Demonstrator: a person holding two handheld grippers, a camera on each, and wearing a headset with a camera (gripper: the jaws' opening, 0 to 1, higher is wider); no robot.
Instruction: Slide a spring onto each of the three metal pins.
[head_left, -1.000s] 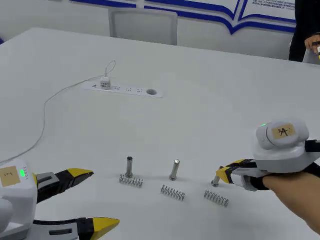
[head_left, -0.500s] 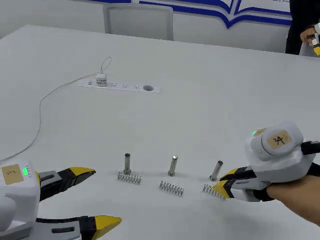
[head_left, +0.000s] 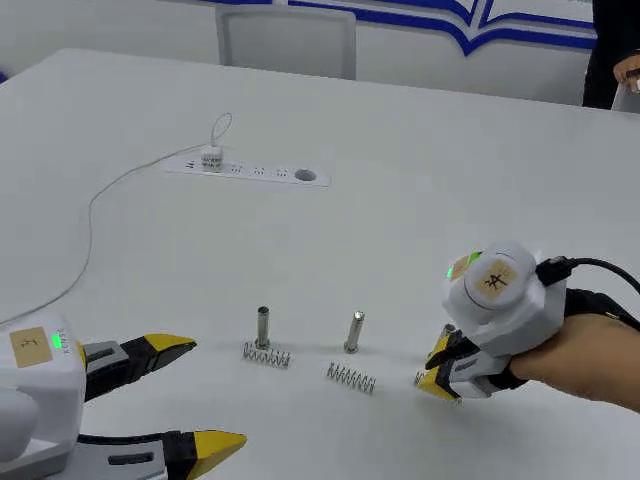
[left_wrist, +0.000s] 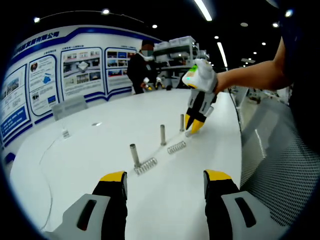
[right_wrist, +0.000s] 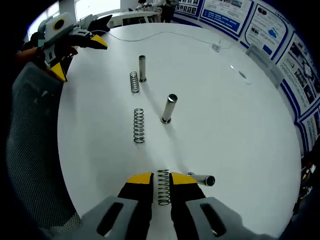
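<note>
Three metal pins stand in a row on the white table (head_left: 450, 200): left pin (head_left: 263, 327), middle pin (head_left: 355, 332), and right pin (right_wrist: 202, 179) beside my right gripper. A spring lies in front of each. My right gripper (right_wrist: 161, 179) is down at the table, its jaws closed in on the right spring (right_wrist: 163, 189), which lies flat between them. The middle spring (head_left: 351, 378) and left spring (head_left: 266, 354) lie loose. Wide open and holding nothing, my left gripper (head_left: 190, 395) hovers at the near left, short of the left pin.
A white power strip (head_left: 245, 175) with a plugged-in adapter and a thin white cable (head_left: 100, 200) lies further back on the table. A grey chair (head_left: 288, 40) stands behind the far edge. A person's hand (head_left: 628, 70) shows at the far right.
My right gripper has come left and down, from beside the right pin onto the right spring, and its jaws now hold it between them. The left gripper has stayed put.
</note>
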